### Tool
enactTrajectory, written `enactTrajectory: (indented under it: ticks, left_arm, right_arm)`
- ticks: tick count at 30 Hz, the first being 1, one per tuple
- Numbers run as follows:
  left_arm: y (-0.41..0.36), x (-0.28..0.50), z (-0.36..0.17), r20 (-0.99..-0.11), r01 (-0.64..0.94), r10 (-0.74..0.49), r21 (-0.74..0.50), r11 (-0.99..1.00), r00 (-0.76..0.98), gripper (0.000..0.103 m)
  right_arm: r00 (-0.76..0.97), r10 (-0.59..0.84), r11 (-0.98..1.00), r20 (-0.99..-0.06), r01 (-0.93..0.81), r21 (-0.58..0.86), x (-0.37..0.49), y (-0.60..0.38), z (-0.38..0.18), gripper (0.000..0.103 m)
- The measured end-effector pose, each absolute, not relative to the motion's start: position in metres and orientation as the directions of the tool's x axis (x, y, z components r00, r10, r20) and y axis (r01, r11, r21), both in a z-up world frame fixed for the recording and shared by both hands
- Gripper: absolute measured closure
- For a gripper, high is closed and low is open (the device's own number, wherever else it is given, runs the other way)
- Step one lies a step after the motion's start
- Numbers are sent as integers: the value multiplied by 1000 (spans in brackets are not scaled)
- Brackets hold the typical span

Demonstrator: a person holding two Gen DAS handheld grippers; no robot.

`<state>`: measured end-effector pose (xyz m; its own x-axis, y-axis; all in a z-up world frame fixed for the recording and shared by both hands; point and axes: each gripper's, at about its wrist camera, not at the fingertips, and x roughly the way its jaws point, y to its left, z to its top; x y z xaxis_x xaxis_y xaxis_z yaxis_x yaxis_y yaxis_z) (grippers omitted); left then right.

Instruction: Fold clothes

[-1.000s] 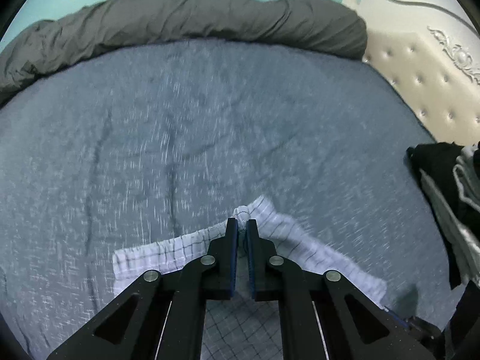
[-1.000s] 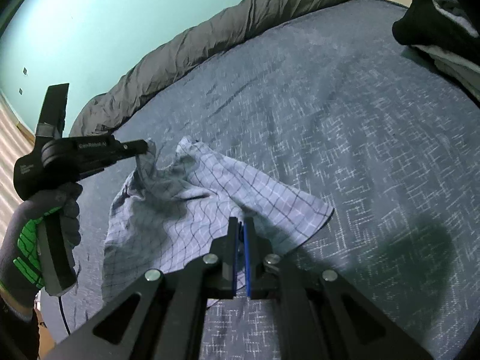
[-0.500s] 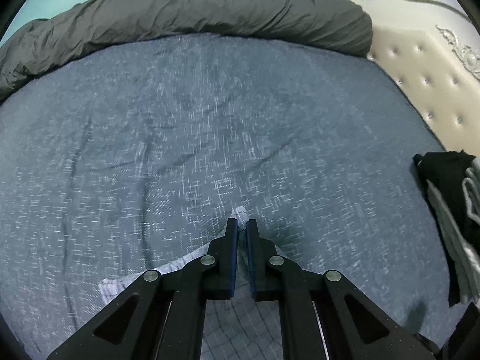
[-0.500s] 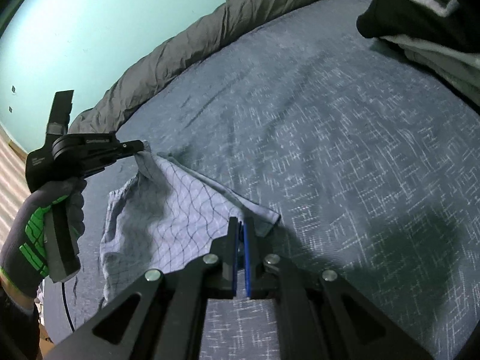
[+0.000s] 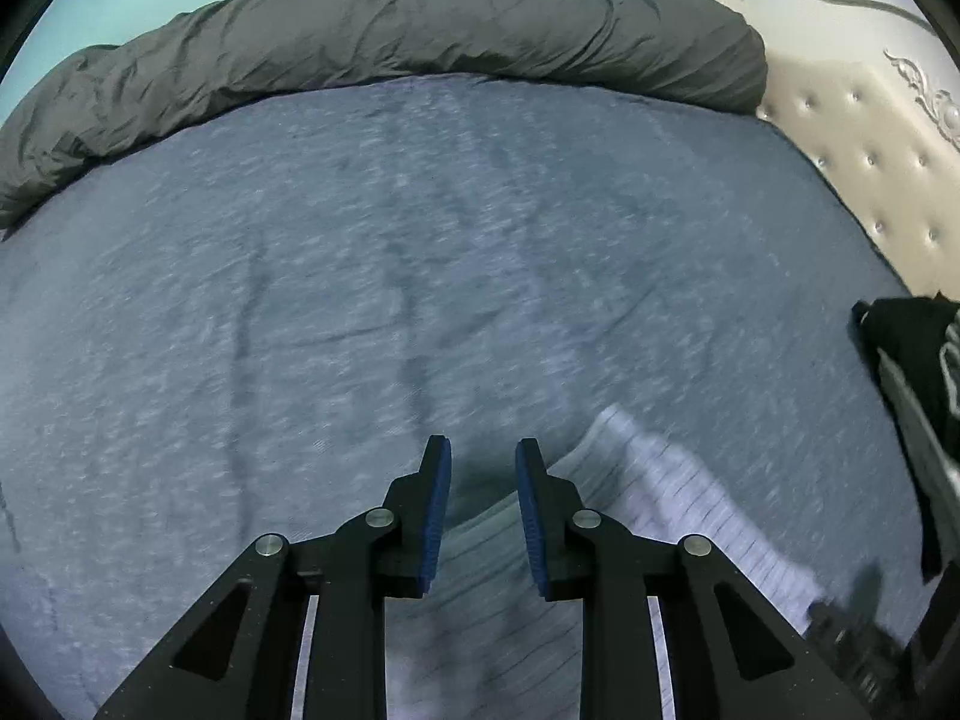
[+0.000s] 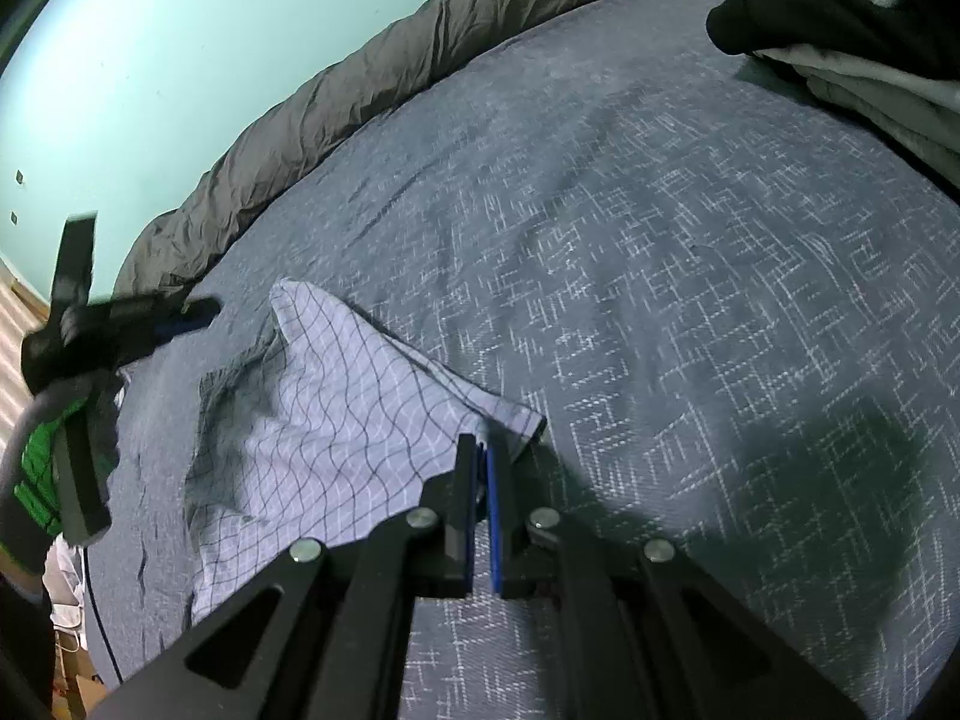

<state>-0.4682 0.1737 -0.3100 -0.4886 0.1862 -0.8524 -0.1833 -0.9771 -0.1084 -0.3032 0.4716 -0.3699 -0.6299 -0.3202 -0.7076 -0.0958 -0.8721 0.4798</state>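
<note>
A dark grey rolled duvet (image 5: 384,42) is laid along the far edge of a blue-grey woven bedsheet (image 6: 690,276), and a pile of black and grey clothes (image 6: 852,30) sits at the right. A thin, crumpled checked cloth (image 6: 336,420) is spread on the sheet, its long axis running between the grippers. The right gripper (image 6: 482,450) is clamped on its corner. The left gripper (image 5: 483,462) is opening, with nothing between its fingers.

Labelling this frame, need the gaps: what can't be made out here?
- Checked garment: near edge hidden under the right gripper in the right wrist view; motion-blurred in the left.
- Clothes pile: cut off by both frames' edges.
- Left gripper: smeared in the right wrist view.
</note>
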Motion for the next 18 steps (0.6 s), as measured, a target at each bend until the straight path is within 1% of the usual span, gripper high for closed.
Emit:
enactTrajectory:
  ticks: [2,4,8,13,15,16,18]
  left_arm:
    - [156,-459,-316,-859,-169,187,-120,-978,-476,68]
    - [138,-450,-323,-865,-152,191,-135,-979,-464,65]
    - [120,-441,-338,-872,-129,227,-189,-973,-434,65]
    - [111,-445,-356,-867,-88,305,-295,-951,-395,66]
    - [112,-445,-358,-860,-96,328,-316,-944,-392,84]
    - [112,-445,-360,-855,-101,338,-326,-940,-393,91]
    - [110,-444,-357,-843,-103,341,-329,-939,-415,93]
  right_arm:
    - [-629,-322,-871,-707,-96,481,-304,472,-369,101]
    - [-629,-322,-871,-707,-96,482,-305,471,-369,101]
    - [-628,-321,-871,-709,-99,482,-303,472,-369,101]
    - [-626,-321,-870,-711,-101,482,-303,473,-369,101]
    - [-625,-321,-870,-711,-102,483,-303,474,-370,101]
    - [-626,-321,-869,-711,-103,484,-303,474,-370,101]
    - [-626,-320,-869,-711,-105,483,-304,476,-371,101]
